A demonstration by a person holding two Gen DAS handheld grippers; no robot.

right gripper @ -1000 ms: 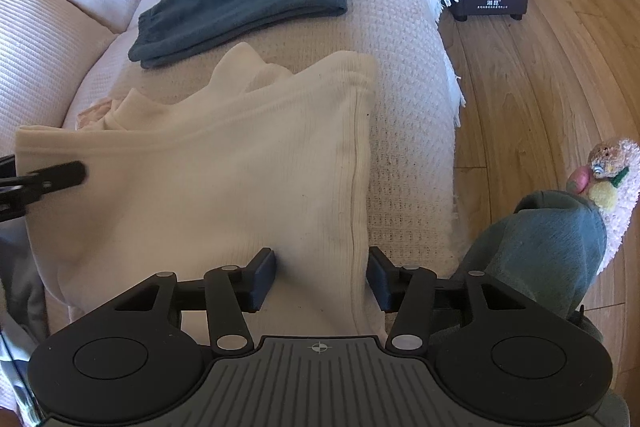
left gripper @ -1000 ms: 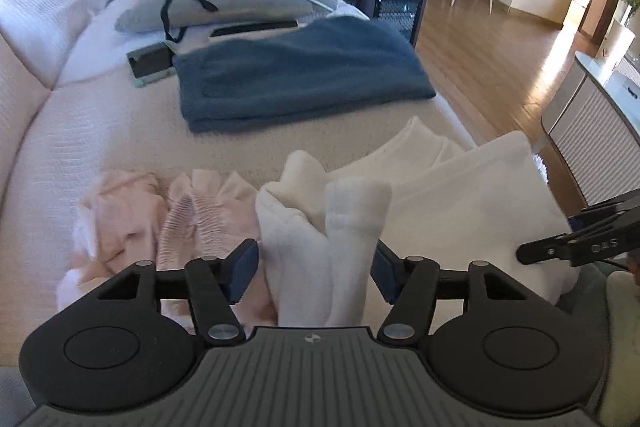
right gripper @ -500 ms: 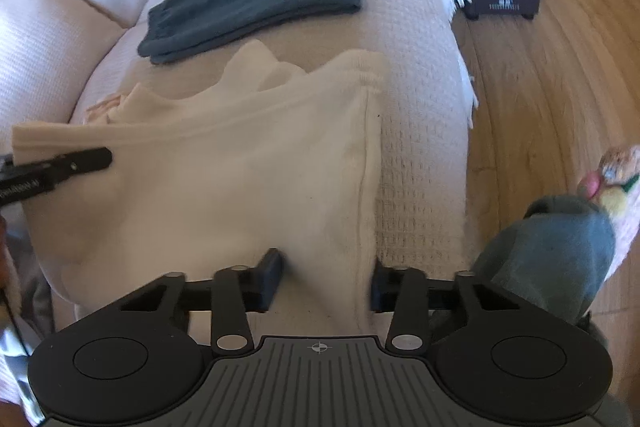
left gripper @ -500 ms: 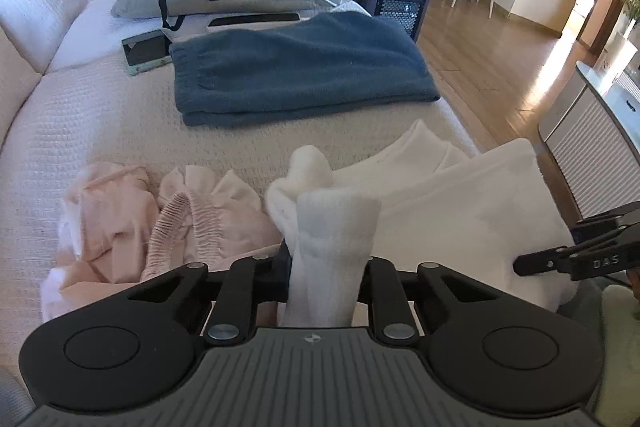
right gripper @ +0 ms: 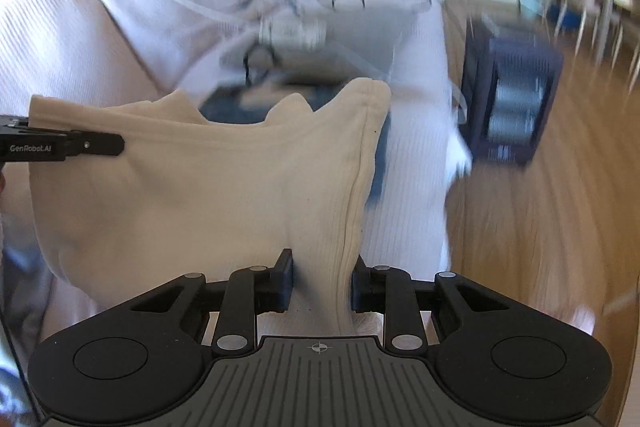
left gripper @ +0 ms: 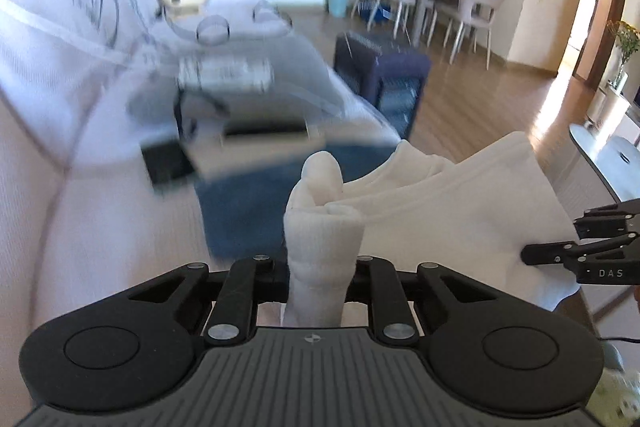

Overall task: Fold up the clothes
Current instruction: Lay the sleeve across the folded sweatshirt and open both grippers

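Observation:
A cream-white knit garment [left gripper: 460, 211] hangs lifted above the sofa, stretched between both grippers. My left gripper [left gripper: 320, 275] is shut on a bunched corner of it, which stands up between the pads. My right gripper [right gripper: 322, 283] has its jaws closing on the other corner, and the garment's seamed edge [right gripper: 352, 227] is pinched between them. In the left wrist view, the right gripper's fingertips [left gripper: 560, 251] show at the cloth's right edge. From the right wrist camera, the left gripper's fingertips [right gripper: 92, 145] show at the garment's [right gripper: 200, 187] left edge.
A folded dark blue garment [left gripper: 240, 211] lies on the white sofa cover [left gripper: 100, 227] beyond the lifted cloth. Behind it are a phone [left gripper: 168, 163], a power strip [left gripper: 224, 75] and cushions. A dark heater [right gripper: 512, 103] stands on the wooden floor to the right.
Both grippers closed on the cream garment's near corners and rose, lifting it off the sofa. The pink clothes at the left dropped out of view.

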